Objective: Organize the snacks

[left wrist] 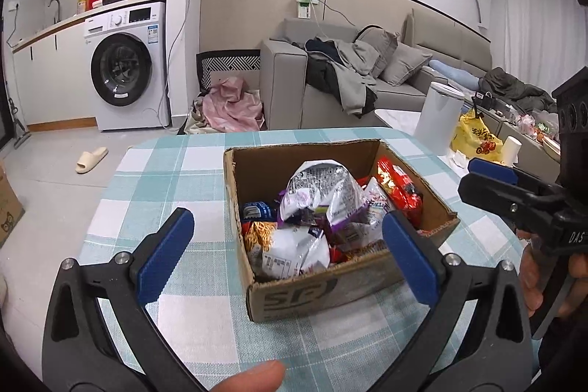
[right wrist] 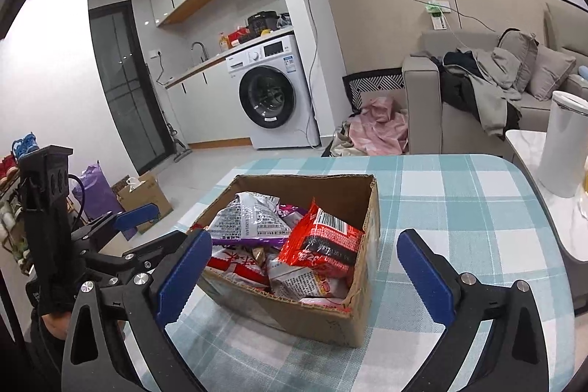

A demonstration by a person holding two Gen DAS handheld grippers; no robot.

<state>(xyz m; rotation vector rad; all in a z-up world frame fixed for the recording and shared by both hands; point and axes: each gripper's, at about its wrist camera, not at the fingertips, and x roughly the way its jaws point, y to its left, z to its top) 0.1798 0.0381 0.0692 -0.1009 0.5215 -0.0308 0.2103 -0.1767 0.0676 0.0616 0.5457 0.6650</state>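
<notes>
Left claw: my black two-finger left claw (left wrist: 288,254) with blue pads stands spread wide, nothing between its pads; a fingertip (left wrist: 253,378) shows at the bottom edge.
Right claw: my matching right claw (right wrist: 305,276) is likewise spread wide and pinches nothing; I see it from the left view beside the box's right corner.
Box: an open brown cardboard box (left wrist: 327,292) sits on the teal-and-white checked tabletop (left wrist: 154,193), just ahead of both claws.
Snacks: crinkled packets fill the box, a silver-and-purple bag (left wrist: 323,193) on top, a red packet (right wrist: 319,241) leaning at the right side, a white bag (left wrist: 297,248) at the near wall.
Background: a white washing machine (right wrist: 273,98) and a grey sofa (left wrist: 294,87) stand well beyond the tabletop.
</notes>
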